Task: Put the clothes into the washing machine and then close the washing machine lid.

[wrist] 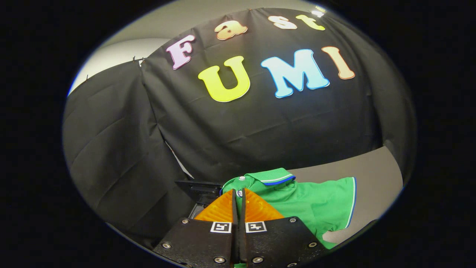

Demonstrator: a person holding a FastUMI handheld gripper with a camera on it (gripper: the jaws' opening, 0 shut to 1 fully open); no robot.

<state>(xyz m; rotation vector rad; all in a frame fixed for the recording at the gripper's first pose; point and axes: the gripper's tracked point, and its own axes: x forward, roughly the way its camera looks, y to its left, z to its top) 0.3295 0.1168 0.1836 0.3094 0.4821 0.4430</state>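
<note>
One gripper (238,193), two orange fingers (219,210) nearly together, pinching one green polo shirt (316,203) near its collar. Shirt spreads right over grey table (372,175). Dark object (199,190) far-left.

Shirt (316,203) flat on table (372,175), gripper (238,191) jaws nearly together at its collar.

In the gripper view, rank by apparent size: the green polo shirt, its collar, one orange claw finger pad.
1. Green polo shirt, largest.
2. Orange ribbed finger pad of the shut claw; nearness to the camera inflates it.
3. Blue-trimmed green collar; close to the pad, unsure.
</note>
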